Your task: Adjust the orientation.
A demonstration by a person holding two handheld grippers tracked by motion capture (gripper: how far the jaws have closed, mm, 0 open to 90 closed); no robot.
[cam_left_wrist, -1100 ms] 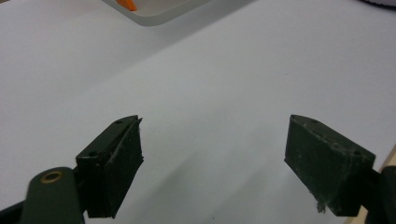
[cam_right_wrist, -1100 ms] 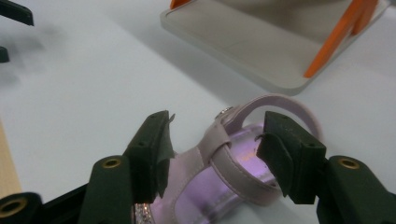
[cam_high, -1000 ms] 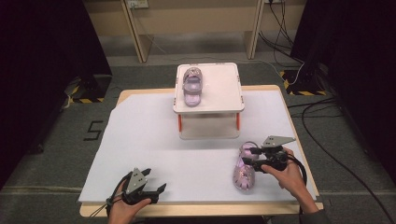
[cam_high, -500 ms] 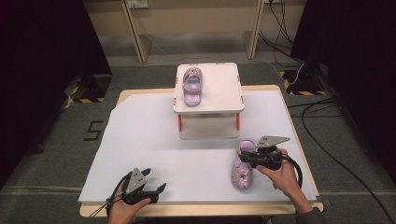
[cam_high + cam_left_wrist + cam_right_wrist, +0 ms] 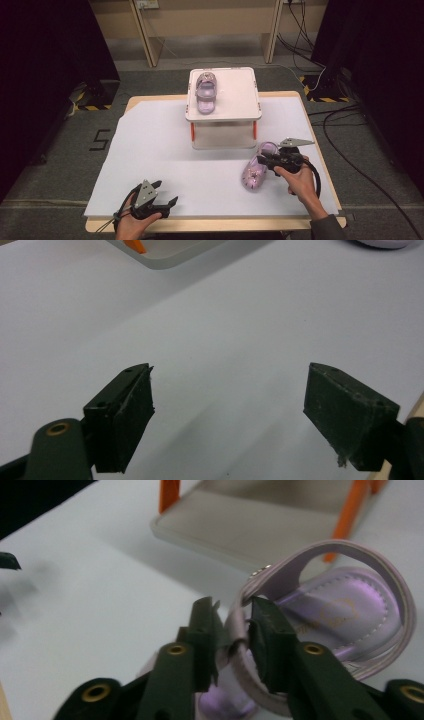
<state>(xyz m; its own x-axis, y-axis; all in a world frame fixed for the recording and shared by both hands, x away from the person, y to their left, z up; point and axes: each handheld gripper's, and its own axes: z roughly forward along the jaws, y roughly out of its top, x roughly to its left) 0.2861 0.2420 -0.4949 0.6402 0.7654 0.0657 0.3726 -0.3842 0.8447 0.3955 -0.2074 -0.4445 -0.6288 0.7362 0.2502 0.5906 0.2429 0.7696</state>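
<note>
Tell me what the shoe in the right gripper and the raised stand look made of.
Shoe: looks like soft synthetic leather, lilac with a pearly sheen; stitching and a small rivet show. Stand: probably plastic, a matte white top on orange legs.

Shoe [image 5: 205, 90] atop white stand [image 5: 235, 95]

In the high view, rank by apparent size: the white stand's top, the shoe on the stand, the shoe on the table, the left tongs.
1. White stand's top.
2. Shoe on the table and shoe on the stand: alike, so unranked.
3. Left tongs, roughly shoe-sized, so this place is unsure.
</note>
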